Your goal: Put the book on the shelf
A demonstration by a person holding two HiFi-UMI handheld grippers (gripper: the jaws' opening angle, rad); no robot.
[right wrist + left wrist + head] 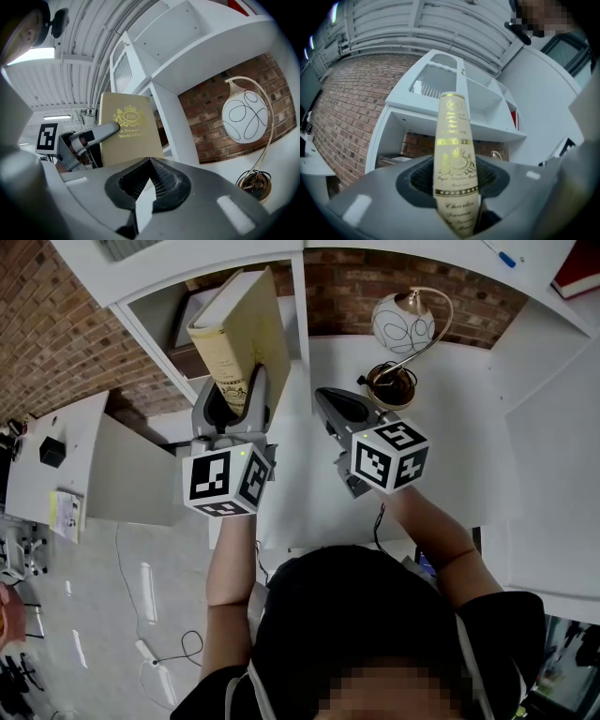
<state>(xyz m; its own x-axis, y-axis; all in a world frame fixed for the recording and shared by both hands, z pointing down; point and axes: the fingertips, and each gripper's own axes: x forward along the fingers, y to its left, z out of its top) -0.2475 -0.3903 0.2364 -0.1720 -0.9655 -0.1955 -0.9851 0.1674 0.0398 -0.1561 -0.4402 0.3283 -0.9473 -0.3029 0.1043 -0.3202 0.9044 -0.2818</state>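
A cream hardback book (242,334) with gold lettering stands upright in front of the white shelf unit (302,306). My left gripper (239,404) is shut on its lower end. In the left gripper view the gold-printed spine (453,154) rises between the jaws toward the shelf compartments (454,129). The right gripper view shows the book's front cover (129,136) with the left gripper (89,136) clamped across it. My right gripper (328,399) hovers just right of the book over the white desk. Its jaws (150,180) are shut with nothing in them.
A globe lamp (403,324) on a curved brass stem stands on the desk (441,409) to the right, against the brick wall. A flat dark item (192,306) lies in the left compartment. A red book (577,277) sits at upper right. A low white table (47,474) is at left.
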